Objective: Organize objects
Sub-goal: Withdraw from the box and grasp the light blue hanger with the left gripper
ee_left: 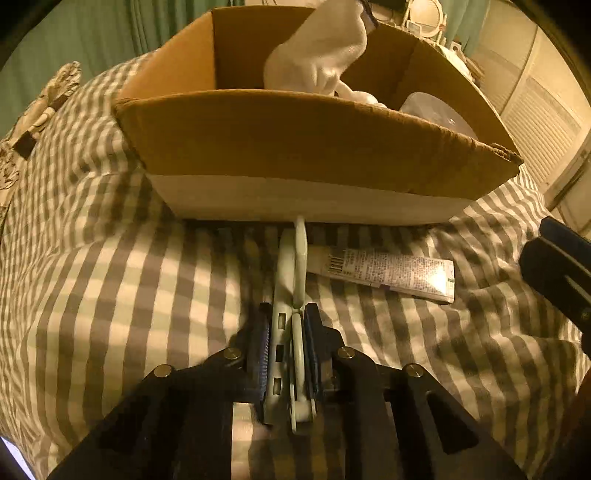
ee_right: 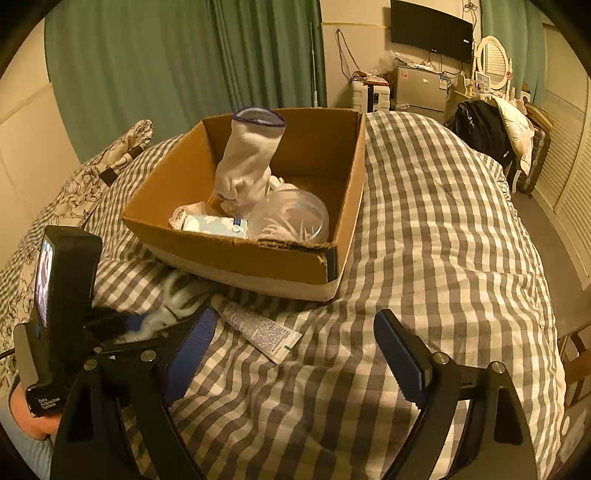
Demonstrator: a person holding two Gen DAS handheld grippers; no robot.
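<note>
My left gripper [ee_left: 287,314] is shut on a pale green plastic clip [ee_left: 291,266], held low over the checked bedspread just in front of the cardboard box [ee_left: 295,147]. A white tube [ee_left: 384,272] lies on the bedspread to the clip's right, also in the right wrist view [ee_right: 258,328]. The box [ee_right: 236,254] holds a white sock [ee_right: 247,162], a clear round container [ee_right: 291,219] and a pale blue packet [ee_right: 212,224]. My right gripper [ee_right: 299,350] is open and empty, above the bedspread right of the tube. The left gripper [ee_right: 122,332] shows at lower left, the clip [ee_right: 177,295] blurred.
The bed has a grey-and-white checked cover [ee_right: 424,229] and a floral pillow [ee_right: 92,173] at left. Green curtains [ee_right: 166,62] hang behind. A wall screen [ee_right: 430,27], a cabinet, a mirror and a chair with clothes [ee_right: 491,129] stand at the far right.
</note>
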